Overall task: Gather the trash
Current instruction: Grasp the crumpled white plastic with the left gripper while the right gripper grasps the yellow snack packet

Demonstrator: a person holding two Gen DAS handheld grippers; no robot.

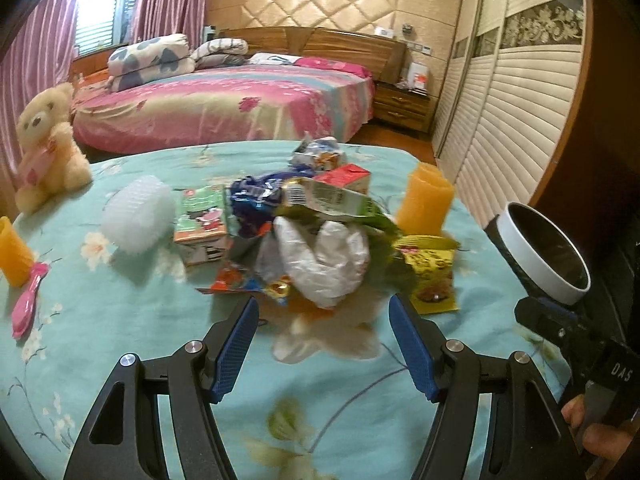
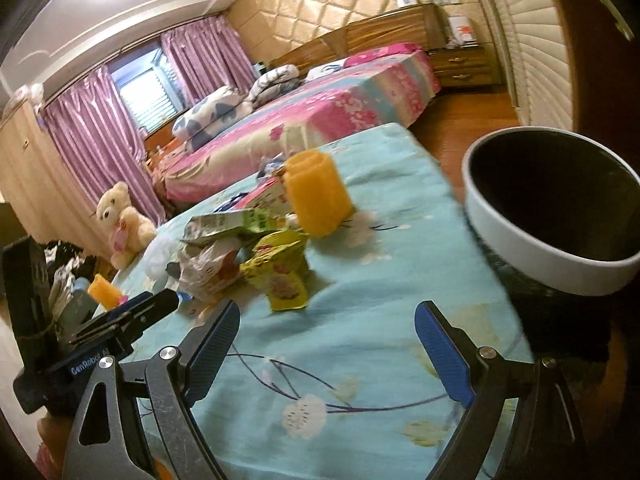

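The trash pile (image 1: 316, 240) lies heaped near the middle of the desk (image 1: 120, 328), which is draped in a light blue floral cloth; within it a crumpled white plastic bag (image 1: 324, 260) sits at the near side of the heap, a green wrapper (image 1: 340, 200) lies over the top, a yellow snack packet (image 1: 434, 276) lies flat at its right side, and a small green carton (image 1: 200, 220) stands at its left side; a red carton (image 1: 348, 176) sits at the back of the heap, toward the far edge. The left hand-held gripper (image 1: 324, 324) points at the near side of the pile with its blue-padded jaws spread wide and nothing between them; the right hand-held gripper (image 2: 326, 332) is over the desk nearer the right edge, jaws likewise wide apart and holding nothing. A white bin (image 2: 552, 208) with a dark inside stands just off the right edge; an orange cup (image 1: 426, 204) stands beside the pile toward the far right corner; a clear plastic container (image 1: 138, 216) lies left of the pile; a teddy bear (image 1: 48, 144) sits at the far left corner; a pink spoon (image 1: 28, 304) lies by the left edge, touching a second orange cup (image 1: 14, 252).
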